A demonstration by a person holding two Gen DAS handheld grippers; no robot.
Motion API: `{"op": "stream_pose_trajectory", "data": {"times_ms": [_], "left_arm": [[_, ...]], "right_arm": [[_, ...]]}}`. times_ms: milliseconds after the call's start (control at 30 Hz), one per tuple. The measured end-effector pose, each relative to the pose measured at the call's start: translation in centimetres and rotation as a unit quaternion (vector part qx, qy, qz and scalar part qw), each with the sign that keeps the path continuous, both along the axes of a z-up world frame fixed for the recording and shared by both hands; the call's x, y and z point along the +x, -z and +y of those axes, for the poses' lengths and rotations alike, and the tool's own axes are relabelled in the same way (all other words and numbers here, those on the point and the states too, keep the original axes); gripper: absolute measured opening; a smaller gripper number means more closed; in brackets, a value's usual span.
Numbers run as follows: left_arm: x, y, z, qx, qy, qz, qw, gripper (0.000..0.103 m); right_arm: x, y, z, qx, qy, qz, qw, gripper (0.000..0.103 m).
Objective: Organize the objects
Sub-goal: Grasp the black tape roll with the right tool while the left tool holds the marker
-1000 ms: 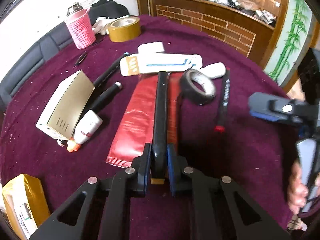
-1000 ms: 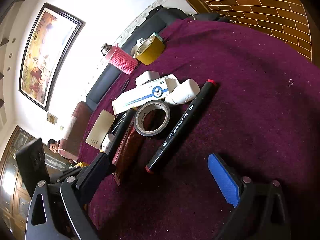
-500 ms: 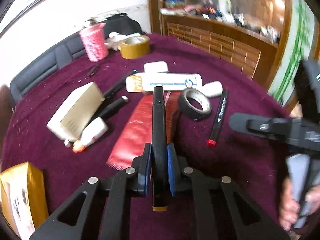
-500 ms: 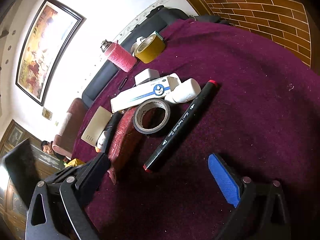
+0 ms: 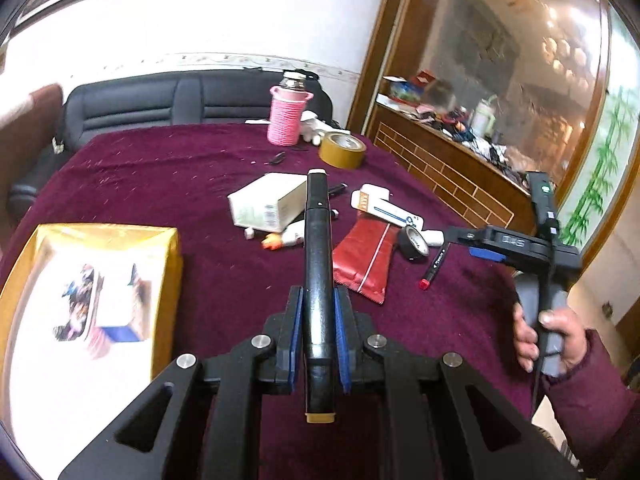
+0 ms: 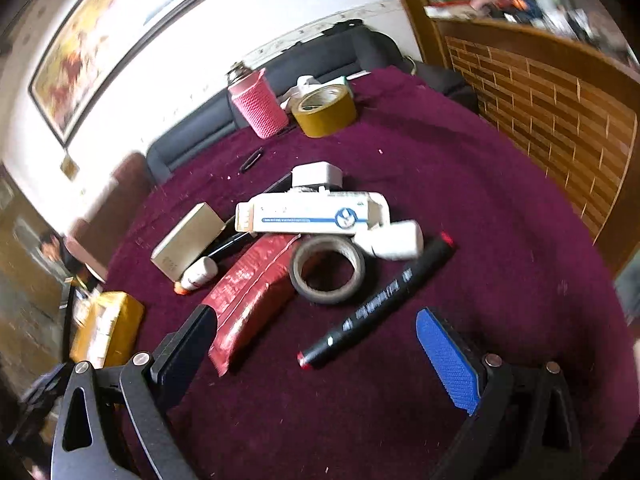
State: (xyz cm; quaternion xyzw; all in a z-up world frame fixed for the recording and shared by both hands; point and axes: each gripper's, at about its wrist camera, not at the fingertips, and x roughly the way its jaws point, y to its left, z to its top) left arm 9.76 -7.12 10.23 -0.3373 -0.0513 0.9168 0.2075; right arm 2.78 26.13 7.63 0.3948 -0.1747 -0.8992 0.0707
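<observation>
**Left gripper lifts a black marker; right gripper gapes over the clutter**

In the left wrist view, a yellow box [image 5: 92,280] fills the lower left of the frame on the maroon tablecloth [image 5: 160,168]. At centre, the left gripper [image 5: 318,336] is clamped on a black marker [image 5: 316,248], its blue pads pressing both sides; the marker points up the frame, above the cloth. Behind its tip lie a white carton [image 5: 268,206] and, right of centre, a red pouch [image 5: 366,258], a black tape roll [image 5: 414,242] and a red-capped marker [image 5: 434,266]. A pink-sleeved flask [image 5: 286,118] and a yellow-brown tape roll [image 5: 342,150] stand at upper centre. At the right edge a hand [image 5: 550,334] grips the handle of the other tool.

In the right wrist view, the right gripper [image 6: 320,350] stands wide apart, nothing between its fingers. Just above it, from left to right, lie the pouch, the tape roll and the red-capped marker, which slants up toward the right, with a long white-and-blue box [image 6: 312,216] across them at centre.
</observation>
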Motion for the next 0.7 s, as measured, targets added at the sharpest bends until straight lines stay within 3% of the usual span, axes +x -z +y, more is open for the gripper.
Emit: {"op": "stream_pose_trajectory", "data": {"times_ms": [133,233,333,367,400,500,700], "left_arm": [[0.9,0.5,-1.7,0.017,-0.014,-0.012,0.9997,0.014],[1.4,0.9,-2.4,0.019,-0.022,-0.019,0.9994,0.014],[2.1,0.9,-3.4,0.021,-0.033,-0.020,0.9990,0.014],[2.3,0.9,-3.6,0.022,-0.036,-0.019,0.9989,0.014],[2.5,0.9,-3.8,0.023,-0.039,-0.018,0.9988,0.014],[3.0,0.7,-4.6,0.025,-0.049,-0.015,0.9984,0.014],[3.3,0.6,-7.4,0.035,-0.078,-0.012,0.9963,0.014]], "right_arm": [[-2.1,0.0,-2.7,0.061,-0.033,0.001,0.998,0.100],[-3.6,1.0,-5.5,0.150,-0.055,-0.003,0.987,0.091],[-5.3,3.0,-6.9,0.201,-0.069,-0.029,0.977,0.058],[-5.8,3.7,-6.9,0.207,-0.070,-0.039,0.975,0.040],[-6.2,4.4,-6.8,0.210,-0.069,-0.048,0.974,0.029],[-6.5,4.8,-5.7,0.190,-0.057,-0.050,0.979,0.016],[-4.1,2.2,-4.0,0.119,-0.049,-0.020,0.992,0.012]]}}
